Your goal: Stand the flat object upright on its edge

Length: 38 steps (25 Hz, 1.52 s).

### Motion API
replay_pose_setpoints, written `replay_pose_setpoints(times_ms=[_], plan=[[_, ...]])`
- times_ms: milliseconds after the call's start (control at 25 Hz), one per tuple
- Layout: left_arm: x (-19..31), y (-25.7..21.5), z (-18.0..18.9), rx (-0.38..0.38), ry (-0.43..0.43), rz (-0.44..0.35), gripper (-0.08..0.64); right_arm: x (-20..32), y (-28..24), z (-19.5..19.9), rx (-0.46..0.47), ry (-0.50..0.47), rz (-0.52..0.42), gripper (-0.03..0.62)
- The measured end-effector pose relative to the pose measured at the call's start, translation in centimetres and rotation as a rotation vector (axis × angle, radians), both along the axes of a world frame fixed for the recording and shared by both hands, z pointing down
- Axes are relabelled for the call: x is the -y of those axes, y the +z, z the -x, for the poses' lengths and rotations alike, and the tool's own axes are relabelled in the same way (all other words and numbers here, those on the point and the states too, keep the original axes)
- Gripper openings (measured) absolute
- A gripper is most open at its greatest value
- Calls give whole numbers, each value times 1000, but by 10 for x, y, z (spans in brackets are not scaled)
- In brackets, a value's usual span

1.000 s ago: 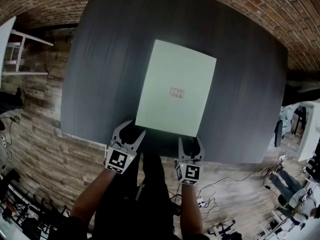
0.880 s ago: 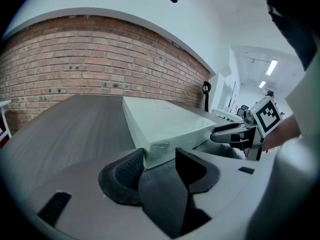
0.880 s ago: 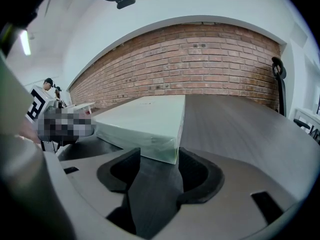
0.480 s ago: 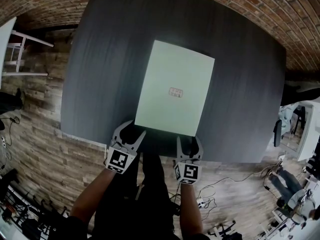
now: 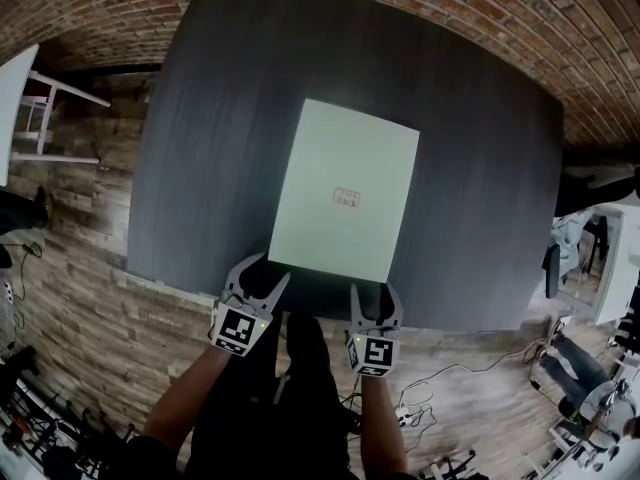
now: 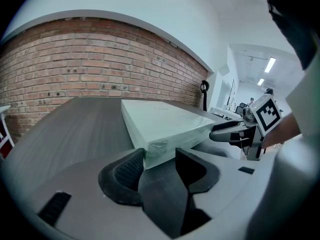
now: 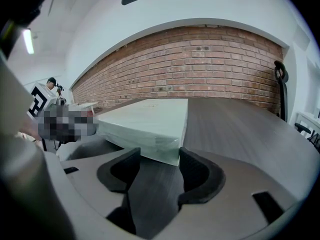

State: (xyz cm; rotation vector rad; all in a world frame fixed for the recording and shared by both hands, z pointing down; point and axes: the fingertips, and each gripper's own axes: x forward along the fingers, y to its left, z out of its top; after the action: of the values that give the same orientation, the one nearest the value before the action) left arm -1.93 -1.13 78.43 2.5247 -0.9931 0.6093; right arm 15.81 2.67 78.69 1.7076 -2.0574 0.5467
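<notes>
Flat box (image 5: pixel 345 193): pale green and film-wrapped, lying flat on the dark table (image 5: pixel 200 118) with its near edge towards me.
Left hand-held gripper (image 5: pixel 262 272): jaws spread wide and holding nothing. In its own view the box's near-left corner sits in the gap.
Right hand-held gripper (image 5: pixel 374 293): likewise wide open and empty, with the near-right corner between its jaws.
Step in hand: I judge it to be taking hold at the two near corners.
Doing it well: I'd advance both sides evenly and close them together. Then I'd raise the near edge, pivoting on the far one (the film looks slippery, so grip firmly).
Risk: the far edge could skate across the table.
</notes>
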Motion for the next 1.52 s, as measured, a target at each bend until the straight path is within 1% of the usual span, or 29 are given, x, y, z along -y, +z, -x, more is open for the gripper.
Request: replay_pose_setpoints(times_ms=[200, 440, 800, 1280, 1520], plan=[[-4, -18, 2, 6, 3, -24, 195, -2, -18, 1, 4, 0, -22, 238], [-4, -39, 5, 4, -13, -45, 195, -5, -41, 5, 1, -9, -47, 238], [-7, -71, 7, -4, -27, -64, 195, -6, -75, 4, 15, -10, -65, 238], [6, -112, 11, -39, -19, -92, 195, 3, -117, 10, 22, -17, -91, 238], [15, -127, 17, -51, 11, -105, 195, 11, -133, 16, 35, -1, -97, 238]])
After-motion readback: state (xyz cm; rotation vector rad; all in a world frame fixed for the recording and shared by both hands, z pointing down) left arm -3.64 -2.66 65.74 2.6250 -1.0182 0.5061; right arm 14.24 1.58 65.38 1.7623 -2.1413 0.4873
